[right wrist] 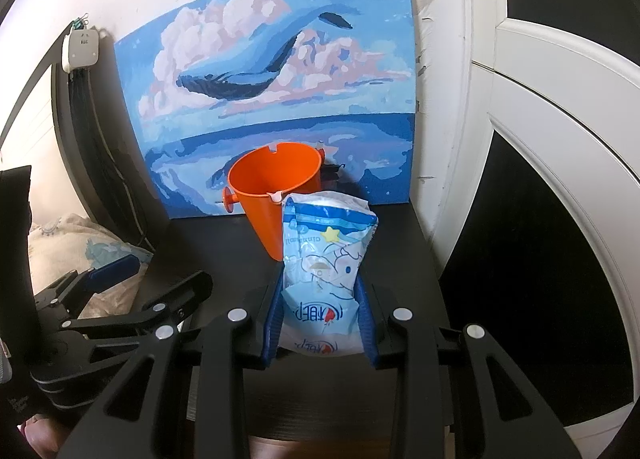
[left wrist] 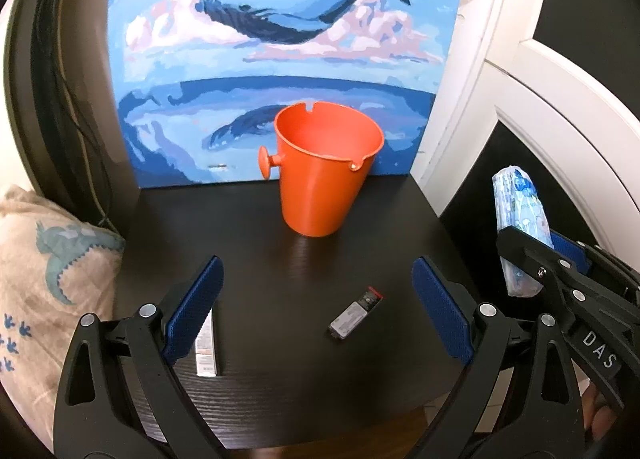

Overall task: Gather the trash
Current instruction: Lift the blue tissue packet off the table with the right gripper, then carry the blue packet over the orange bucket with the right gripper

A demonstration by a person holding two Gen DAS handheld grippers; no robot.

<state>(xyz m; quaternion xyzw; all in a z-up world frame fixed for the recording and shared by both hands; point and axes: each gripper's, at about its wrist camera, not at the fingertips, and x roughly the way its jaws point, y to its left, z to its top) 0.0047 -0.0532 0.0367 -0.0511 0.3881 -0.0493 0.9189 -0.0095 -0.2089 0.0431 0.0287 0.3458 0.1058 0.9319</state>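
Observation:
An orange bucket (left wrist: 324,167) (right wrist: 276,195) stands empty at the back of the dark table (left wrist: 280,259), in front of a whale painting. A small black lighter-like stick (left wrist: 356,317) lies on the table between my left gripper's (left wrist: 318,307) wide-open fingers. A narrow white packet (left wrist: 207,351) lies under the left finger. My right gripper (right wrist: 320,299) is shut on a light blue tissue pack (right wrist: 326,259) (left wrist: 518,227), held up just in front of the bucket at the table's right side.
The whale painting (left wrist: 280,59) leans against the white wall behind the bucket. A beige cloth with a dinosaur print (left wrist: 52,267) lies left of the table. A white door frame (left wrist: 560,139) and a dark gap stand to the right. Cables hang at the left.

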